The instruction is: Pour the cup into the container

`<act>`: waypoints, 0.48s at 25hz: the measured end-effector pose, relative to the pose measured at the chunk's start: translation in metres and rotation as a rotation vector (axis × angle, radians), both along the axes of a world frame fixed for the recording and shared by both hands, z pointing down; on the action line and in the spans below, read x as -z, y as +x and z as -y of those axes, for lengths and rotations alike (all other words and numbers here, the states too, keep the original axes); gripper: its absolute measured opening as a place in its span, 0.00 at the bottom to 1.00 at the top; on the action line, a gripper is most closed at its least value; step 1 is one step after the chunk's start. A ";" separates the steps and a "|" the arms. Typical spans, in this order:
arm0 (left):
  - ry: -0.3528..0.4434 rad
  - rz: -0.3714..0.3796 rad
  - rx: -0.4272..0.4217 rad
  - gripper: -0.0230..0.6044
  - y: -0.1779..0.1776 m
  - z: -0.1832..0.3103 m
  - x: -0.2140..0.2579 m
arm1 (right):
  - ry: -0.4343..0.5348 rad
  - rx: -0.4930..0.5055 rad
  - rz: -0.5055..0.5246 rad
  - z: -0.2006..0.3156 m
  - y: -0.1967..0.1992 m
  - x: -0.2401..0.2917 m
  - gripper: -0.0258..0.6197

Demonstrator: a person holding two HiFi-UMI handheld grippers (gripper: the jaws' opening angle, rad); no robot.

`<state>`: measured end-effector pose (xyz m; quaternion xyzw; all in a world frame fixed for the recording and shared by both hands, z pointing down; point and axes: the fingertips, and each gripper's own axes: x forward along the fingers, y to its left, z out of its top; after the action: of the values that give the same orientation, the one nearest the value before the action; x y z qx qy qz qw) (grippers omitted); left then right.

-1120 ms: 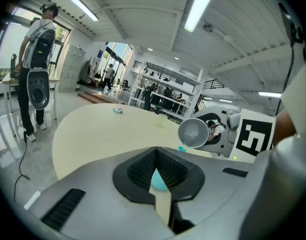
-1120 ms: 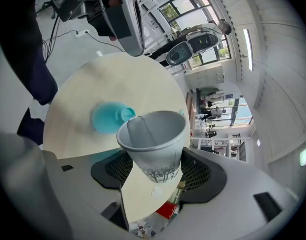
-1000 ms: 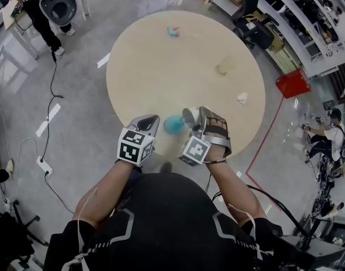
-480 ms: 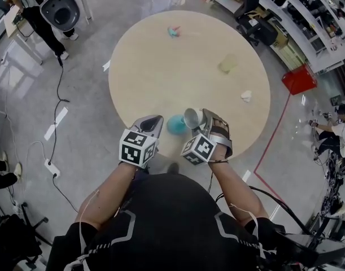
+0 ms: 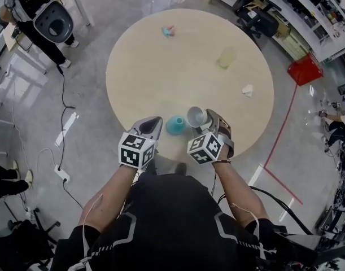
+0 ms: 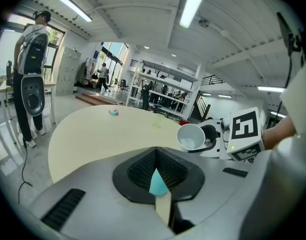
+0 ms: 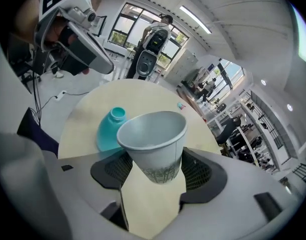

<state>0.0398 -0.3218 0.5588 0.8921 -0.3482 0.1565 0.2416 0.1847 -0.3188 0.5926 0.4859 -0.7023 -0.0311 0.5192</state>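
Observation:
A teal container [image 5: 175, 125] with a narrow neck stands near the front edge of the round table [image 5: 161, 72]. My right gripper [image 5: 204, 124] is shut on a white paper cup [image 5: 196, 117], held just right of the container with its mouth facing up and slightly left. In the right gripper view the cup [image 7: 154, 139] sits between the pads and looks empty, with the container [image 7: 108, 131] behind it. My left gripper [image 5: 152, 123] hovers shut just left of the container, not touching it. The container [image 6: 157, 183] shows through the slit between its jaws.
On the far side of the table lie a pale yellowish cup [image 5: 226, 57], a small teal and pink thing [image 5: 168, 31] and a crumpled white scrap [image 5: 248, 90]. A red bin [image 5: 305, 69] and cables are on the floor. A person [image 5: 45, 16] stands at the far left.
The cup has rolled back from lying tipped towards the container to nearly upright, mouth up. The right gripper shifted slightly right and lower. The left gripper has stayed put.

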 end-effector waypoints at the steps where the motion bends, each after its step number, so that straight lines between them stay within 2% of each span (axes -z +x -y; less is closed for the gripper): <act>1: 0.002 0.006 -0.001 0.04 0.001 0.000 0.000 | -0.005 -0.013 0.028 -0.001 0.003 -0.001 0.52; 6: 0.003 0.021 -0.004 0.04 0.007 -0.001 -0.002 | -0.028 -0.101 0.186 -0.006 0.018 -0.009 0.52; 10: -0.021 0.028 0.008 0.04 0.010 0.003 -0.007 | -0.035 -0.104 0.191 -0.009 0.028 -0.018 0.52; 12: -0.035 0.031 0.019 0.04 0.012 0.006 -0.011 | -0.048 -0.119 0.237 -0.009 0.033 -0.024 0.52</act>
<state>0.0520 -0.3275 0.5699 0.8819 -0.3575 0.1742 0.2531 0.2177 -0.3096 0.6167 0.5143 -0.7293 0.0743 0.4451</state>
